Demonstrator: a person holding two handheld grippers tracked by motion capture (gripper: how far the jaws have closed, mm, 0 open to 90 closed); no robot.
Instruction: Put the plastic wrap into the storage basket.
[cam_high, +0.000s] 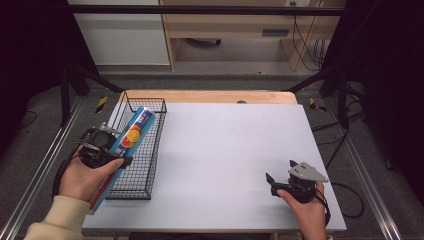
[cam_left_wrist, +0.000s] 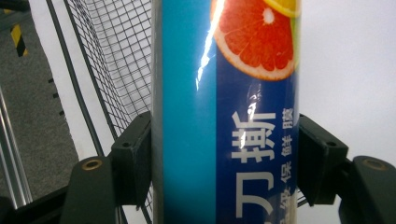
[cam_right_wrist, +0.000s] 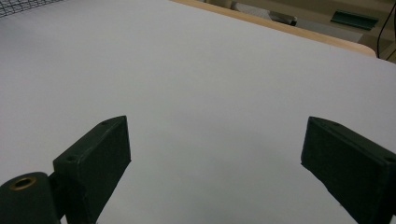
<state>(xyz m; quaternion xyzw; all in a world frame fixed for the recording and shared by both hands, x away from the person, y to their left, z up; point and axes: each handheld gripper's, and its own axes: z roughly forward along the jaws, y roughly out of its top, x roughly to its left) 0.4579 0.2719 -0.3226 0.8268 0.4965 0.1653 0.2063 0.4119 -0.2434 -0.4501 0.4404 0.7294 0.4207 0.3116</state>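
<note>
Desk (cam_high: 235, 165): white top, wooden strip at the far edge. It lies under both tools and is bare between them.

Basket (cam_high: 137, 150): black wire, long and narrow, on the desk just beside the left tool, on its inner side. Its floor looks bare where it can be seen, so nothing seems to be stowed yet.

Box (cam_high: 126, 145): long blue wrap carton with a citrus picture. It lies slanted over the basket's near rim, its far end above the basket and its near end out past the desk edge, below the left hand. Judged status: picked up and brought to the basket, not yet laid inside; lowering and release remain.

Left tool (cam_high: 107, 152): clenched across the box's width, one black pad pressed on each long side (cam_left_wrist: 224, 140), grasping it near mid-length.

Right tool (cam_high: 277, 185): released, pads wide apart (cam_right_wrist: 100, 154), nothing between them. It rests low over the bare desk, well apart from box and basket.
</note>
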